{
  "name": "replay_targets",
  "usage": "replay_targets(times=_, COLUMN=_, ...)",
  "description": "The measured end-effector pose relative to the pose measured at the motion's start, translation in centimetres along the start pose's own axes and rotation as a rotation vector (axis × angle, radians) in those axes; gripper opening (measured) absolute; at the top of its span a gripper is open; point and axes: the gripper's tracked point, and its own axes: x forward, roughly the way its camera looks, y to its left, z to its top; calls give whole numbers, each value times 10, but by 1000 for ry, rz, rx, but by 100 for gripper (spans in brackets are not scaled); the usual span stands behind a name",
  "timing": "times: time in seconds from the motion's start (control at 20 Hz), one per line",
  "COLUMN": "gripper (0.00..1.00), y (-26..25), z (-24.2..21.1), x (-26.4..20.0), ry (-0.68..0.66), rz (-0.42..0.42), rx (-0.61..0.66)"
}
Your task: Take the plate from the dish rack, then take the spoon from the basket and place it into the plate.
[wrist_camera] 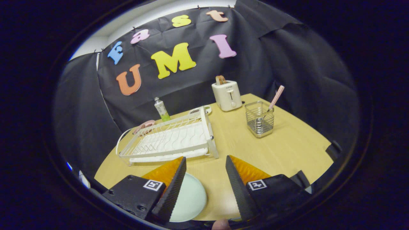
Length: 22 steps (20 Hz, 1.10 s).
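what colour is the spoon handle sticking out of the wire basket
Pale pink, seen in the gripper view: spoon in basket.

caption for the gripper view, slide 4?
Open gripper above pale plate on table; spoon in wire basket beyond.

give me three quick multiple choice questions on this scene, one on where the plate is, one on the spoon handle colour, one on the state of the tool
1. Where is the plate?
A. standing in the dish rack
B. flat on the table, between the fingers
C. on top of the toaster

2. What colour is the spoon handle?
A. pink
B. green
C. black

3. What state is the tool in?
A. shut on the plate
B. shut on the spoon
C. open, holding nothing

Key: 1 B, the plate lies on the table near the dish rack, partly behind one finger. 2 A, a pink handle sticks up from the wire basket. 3 C, the fingers stand wide apart with bare table between them.
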Motion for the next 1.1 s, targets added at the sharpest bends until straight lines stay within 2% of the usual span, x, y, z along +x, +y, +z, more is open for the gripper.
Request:
replay_targets(times=0.1, gripper=91, y=-17, z=9, x=-13, ry=-53, rz=-44, rx=-62)
replay_targets(times=0.4, gripper=93, y=-89, z=50, x=-23, ry=-201, rz=-145, rx=-139)
replay_targets(times=0.7, gripper=93, y=-153, z=82, x=20, ry=-246, rz=-141, rx=-175)
replay_targets(times=1.05, gripper=93, y=-188, z=109, x=98, ry=-195, rz=-57, rx=-101)
replay_targets(times=1.1, gripper=90, y=-190, z=110, x=108, ry=-183, rz=-45, rx=-82)
